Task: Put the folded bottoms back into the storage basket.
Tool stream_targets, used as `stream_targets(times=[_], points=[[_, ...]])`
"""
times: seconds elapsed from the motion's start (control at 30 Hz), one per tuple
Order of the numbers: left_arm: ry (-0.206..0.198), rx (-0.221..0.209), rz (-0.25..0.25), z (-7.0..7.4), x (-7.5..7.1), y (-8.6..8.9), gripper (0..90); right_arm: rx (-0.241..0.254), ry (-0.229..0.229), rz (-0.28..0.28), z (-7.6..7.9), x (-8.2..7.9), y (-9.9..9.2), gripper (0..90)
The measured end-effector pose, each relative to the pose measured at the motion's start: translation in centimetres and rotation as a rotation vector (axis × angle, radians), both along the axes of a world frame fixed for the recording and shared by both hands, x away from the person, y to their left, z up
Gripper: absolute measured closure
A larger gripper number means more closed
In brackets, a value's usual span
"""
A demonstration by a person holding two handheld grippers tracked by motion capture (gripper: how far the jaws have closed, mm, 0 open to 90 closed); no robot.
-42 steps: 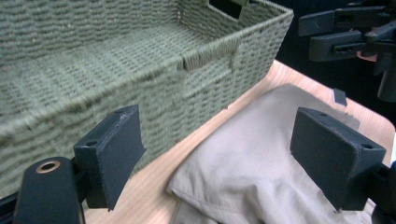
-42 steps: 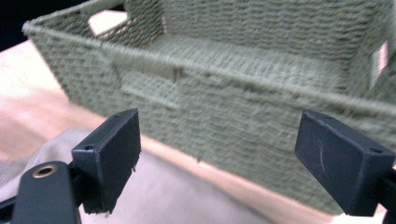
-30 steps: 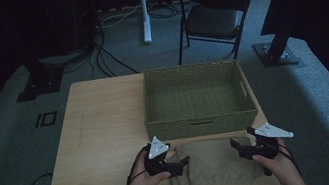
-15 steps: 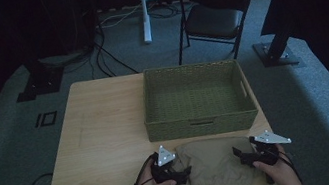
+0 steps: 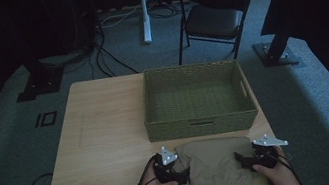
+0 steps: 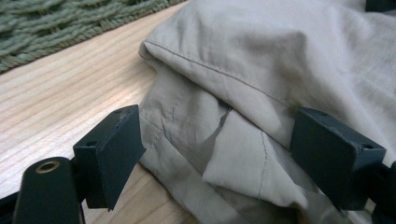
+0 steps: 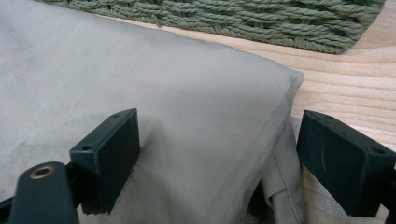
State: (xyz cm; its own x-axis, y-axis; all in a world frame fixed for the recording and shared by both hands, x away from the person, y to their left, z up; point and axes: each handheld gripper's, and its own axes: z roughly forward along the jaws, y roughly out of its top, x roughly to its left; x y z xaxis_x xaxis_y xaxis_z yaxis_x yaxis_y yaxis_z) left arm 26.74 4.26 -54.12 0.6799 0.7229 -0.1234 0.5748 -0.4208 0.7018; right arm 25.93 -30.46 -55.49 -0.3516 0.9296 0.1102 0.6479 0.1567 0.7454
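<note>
Two tools (image 5: pixel 182 174) (image 5: pixel 241 159) flanking folded cloth (image 5: pixel 215 167)

Pale wooden rectangular worktop (image 5: pixel 106 148) on grey carpet, green woven rectangular basket (image 5: pixel 198 99) standing toward its far right, folded beige cloth garment (image 5: pixel 218 167) lying at the near edge, just before the basket

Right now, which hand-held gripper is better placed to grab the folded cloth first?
Probably the left hand-held gripper: its open jaws already straddle the folded cloth layers at the edge. The right hand-held gripper, also open, has a smooth corner between its jaws.
</note>
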Motion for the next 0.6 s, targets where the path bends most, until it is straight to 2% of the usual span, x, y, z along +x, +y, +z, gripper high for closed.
stream_targets(times=[0.07,0.2,0.4,0.53,0.6], points=[[-0.014,0.023,-0.002,-0.5,0.1,-0.4,17.8,-0.008,-0.001,0.005,0.0,0.1,0.0,13.2],[-0.032,0.029,-0.007,-0.7,0.3,-0.8,16.0,-0.027,-0.002,0.017,0.0,0.1,0.1,13.2],[-0.081,0.043,-0.015,-1.1,0.6,-1.3,15.0,-0.035,-0.002,0.017,0.0,0.1,0.2,13.6],[-0.082,0.048,-0.014,-1.1,0.9,-1.6,15.0,-0.035,-0.005,-0.003,0.0,0.0,0.3,15.9],[-0.094,0.074,-0.021,-1.1,0.9,-2.0,15.3,-0.052,-0.007,-0.005,0.0,0.0,0.4,17.7]])
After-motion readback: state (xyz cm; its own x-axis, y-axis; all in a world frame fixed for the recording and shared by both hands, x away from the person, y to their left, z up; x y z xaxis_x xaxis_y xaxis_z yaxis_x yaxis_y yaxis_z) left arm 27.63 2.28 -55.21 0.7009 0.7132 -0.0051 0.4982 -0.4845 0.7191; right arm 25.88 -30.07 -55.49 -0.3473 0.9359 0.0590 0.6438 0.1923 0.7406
